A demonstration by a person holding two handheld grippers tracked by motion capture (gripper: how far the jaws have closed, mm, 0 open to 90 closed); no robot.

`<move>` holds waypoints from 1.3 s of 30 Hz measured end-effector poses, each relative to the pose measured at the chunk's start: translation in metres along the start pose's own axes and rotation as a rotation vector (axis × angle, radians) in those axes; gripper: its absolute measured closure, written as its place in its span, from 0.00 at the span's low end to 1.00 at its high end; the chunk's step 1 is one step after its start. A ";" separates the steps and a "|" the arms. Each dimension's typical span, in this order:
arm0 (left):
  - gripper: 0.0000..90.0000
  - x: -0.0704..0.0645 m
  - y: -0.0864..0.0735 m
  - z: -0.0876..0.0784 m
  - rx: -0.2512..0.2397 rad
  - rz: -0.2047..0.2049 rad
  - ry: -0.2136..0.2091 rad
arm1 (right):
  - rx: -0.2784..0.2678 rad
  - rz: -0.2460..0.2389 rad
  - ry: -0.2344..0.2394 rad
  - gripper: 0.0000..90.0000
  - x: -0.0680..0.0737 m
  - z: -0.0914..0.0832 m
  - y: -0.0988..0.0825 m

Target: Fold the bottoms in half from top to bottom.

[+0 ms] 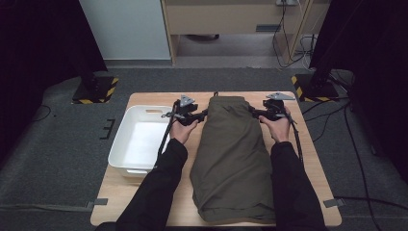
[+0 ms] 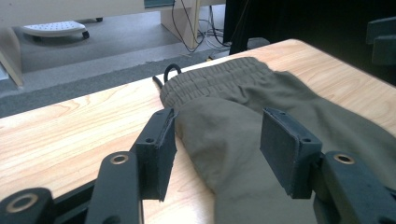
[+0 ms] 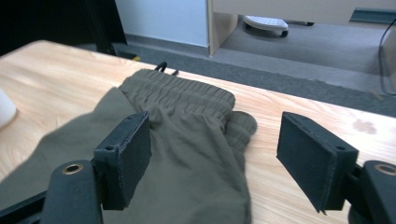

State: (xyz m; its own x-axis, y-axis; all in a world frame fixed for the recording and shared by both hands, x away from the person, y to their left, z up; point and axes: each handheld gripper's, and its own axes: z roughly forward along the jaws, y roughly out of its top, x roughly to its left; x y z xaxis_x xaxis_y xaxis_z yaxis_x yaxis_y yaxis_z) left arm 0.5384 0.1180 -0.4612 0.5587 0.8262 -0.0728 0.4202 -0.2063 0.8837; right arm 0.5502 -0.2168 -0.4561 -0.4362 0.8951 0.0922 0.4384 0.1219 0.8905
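Olive trousers (image 1: 232, 154), folded lengthwise, lie along the tabletop (image 1: 308, 159), waistband at the far end. Left tongs (image 1: 201, 115) and right tongs (image 1: 255, 113) are unclenched, straddling the waistband edges ungripped. Step judged: approach for grasp; next, pads must be closed on fabric.

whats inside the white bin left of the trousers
The white bin looks empty: its bare white floor shows in the high view. The near right corner is covered by the person's left sleeve, so that part cannot be checked. The olive trousers lie beside it on the table.
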 end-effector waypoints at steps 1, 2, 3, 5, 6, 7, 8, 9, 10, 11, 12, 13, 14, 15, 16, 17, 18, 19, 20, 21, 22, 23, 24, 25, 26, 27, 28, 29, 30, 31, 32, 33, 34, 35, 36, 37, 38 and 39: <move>0.51 0.001 -0.001 0.004 0.008 0.005 0.001 | 0.010 0.001 0.001 0.29 -0.001 0.003 -0.002; 0.51 0.002 -0.001 0.007 0.026 0.023 0.007 | 0.020 0.000 -0.012 0.28 -0.002 0.006 -0.005; 0.50 0.003 -0.002 0.011 0.026 0.021 0.011 | 0.034 -0.004 -0.026 0.28 -0.004 0.009 -0.007; 0.50 0.005 -0.003 0.017 0.035 0.007 0.002 | 0.056 -0.001 -0.045 0.27 -0.007 0.012 -0.012; 0.50 0.005 -0.003 0.021 0.035 0.006 0.003 | 0.065 0.003 -0.049 0.27 -0.009 0.014 -0.014; 0.50 0.004 -0.004 0.024 0.042 -0.001 -0.006 | 0.078 0.010 -0.053 0.27 -0.011 0.016 -0.015; 0.50 0.004 -0.005 0.027 0.048 -0.004 -0.014 | 0.085 0.013 -0.060 0.28 -0.013 0.018 -0.017; 0.50 0.003 -0.007 0.031 0.056 -0.005 -0.013 | 0.090 0.015 -0.066 0.28 -0.015 0.019 -0.018; 0.50 0.001 -0.008 0.034 0.060 -0.009 -0.015 | 0.095 0.024 -0.067 0.28 -0.016 0.020 -0.019; 0.49 0.000 -0.010 0.037 0.070 -0.012 -0.020 | 0.098 0.028 -0.065 0.28 -0.017 0.021 -0.021; 0.48 -0.002 -0.011 0.039 0.074 -0.011 -0.021 | 0.102 0.033 -0.070 0.28 -0.017 0.023 -0.023; 0.46 -0.003 -0.012 0.042 0.082 -0.003 -0.019 | 0.107 0.032 -0.069 0.27 -0.017 0.024 -0.024; 0.45 -0.005 -0.013 0.045 0.087 -0.004 -0.021 | 0.116 0.035 -0.066 0.27 -0.017 0.025 -0.025; 0.44 -0.006 -0.014 0.047 0.090 -0.014 -0.023 | 0.129 0.027 -0.068 0.27 -0.016 0.026 -0.027; 0.44 -0.007 -0.015 0.049 0.099 -0.015 -0.022 | 0.134 0.024 -0.067 0.27 -0.015 0.027 -0.028; 0.44 -0.008 -0.016 0.052 0.113 -0.011 -0.022 | 0.138 0.031 -0.063 0.27 -0.014 0.029 -0.029; 0.44 -0.008 -0.017 0.054 0.122 -0.009 -0.021 | 0.147 0.027 -0.061 0.27 -0.014 0.030 -0.030; 0.45 -0.009 -0.018 0.056 0.126 -0.014 -0.021 | 0.152 0.027 -0.066 0.28 -0.013 0.032 -0.031; 0.45 -0.009 -0.020 0.058 0.138 -0.011 -0.017 | 0.157 0.033 -0.063 0.28 -0.012 0.033 -0.033; 0.45 -0.009 -0.022 0.060 0.152 -0.008 -0.009 | 0.160 0.040 -0.065 0.28 -0.012 0.035 -0.034; 0.45 -0.009 -0.025 0.062 0.163 -0.005 -0.006 | 0.168 0.035 -0.065 0.29 -0.012 0.037 -0.036; 0.45 -0.010 -0.027 0.064 0.174 -0.008 -0.005 | 0.172 0.037 -0.063 0.29 -0.012 0.039 -0.037; 0.45 -0.010 -0.028 0.066 0.187 -0.009 -0.004 | 0.176 0.036 -0.061 0.29 -0.011 0.041 -0.039; 0.45 -0.010 -0.030 0.067 0.200 -0.008 0.005 | 0.179 0.035 -0.057 0.29 -0.011 0.042 -0.040; 0.46 -0.010 -0.031 0.068 0.207 -0.013 0.009 | 0.188 0.032 -0.057 0.29 -0.010 0.044 -0.042; 0.46 -0.011 -0.032 0.069 0.214 -0.018 0.009 | 0.201 0.028 -0.061 0.29 -0.010 0.045 -0.043; 0.47 -0.012 -0.033 0.070 0.220 -0.017 0.009 | 0.207 0.032 -0.064 0.30 -0.010 0.046 -0.044; 0.47 -0.012 -0.034 0.071 0.223 -0.008 0.014 | 0.213 0.031 -0.061 0.30 -0.011 0.046 -0.046; 0.48 -0.013 -0.034 0.071 0.226 -0.009 0.017 | 0.220 0.033 -0.060 0.30 -0.011 0.047 -0.047; 0.48 -0.013 -0.034 0.071 0.230 -0.019 0.014 | 0.225 0.031 -0.065 0.30 -0.011 0.048 -0.047; 0.49 -0.013 -0.035 0.072 0.234 -0.013 0.017 | 0.234 0.030 -0.066 0.31 -0.011 0.049 -0.049; 0.50 -0.013 -0.035 0.072 0.240 -0.014 0.017 | 0.247 0.031 -0.062 0.31 -0.011 0.050 -0.050; 0.51 -0.013 -0.036 0.072 0.243 -0.014 0.018 | 0.258 0.031 -0.063 0.31 -0.010 0.051 -0.052; 0.52 -0.012 -0.036 0.072 0.247 -0.010 0.023 | 0.262 0.029 -0.064 0.32 -0.010 0.053 -0.053; 0.53 -0.011 -0.036 0.072 0.251 -0.011 0.024 | 0.268 0.037 -0.064 0.32 -0.010 0.054 -0.054; 0.54 -0.011 -0.037 0.072 0.251 -0.018 0.022 | 0.268 0.036 -0.064 0.32 -0.009 0.055 -0.055; 0.55 -0.011 -0.038 0.073 0.253 -0.022 0.021 | 0.267 0.035 -0.061 0.33 -0.009 0.056 -0.055; 0.56 -0.011 -0.038 0.074 0.257 -0.017 0.022 | 0.268 0.036 -0.063 0.34 -0.009 0.056 -0.055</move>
State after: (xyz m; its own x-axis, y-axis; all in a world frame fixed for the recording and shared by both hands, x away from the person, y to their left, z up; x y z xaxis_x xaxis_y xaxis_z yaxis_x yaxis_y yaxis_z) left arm 0.5686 0.0780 -0.5284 0.5355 0.8413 -0.0742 0.5990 -0.3164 0.7356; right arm 0.5742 -0.2073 -0.5312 -0.3704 0.9248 0.0868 0.6489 0.1908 0.7365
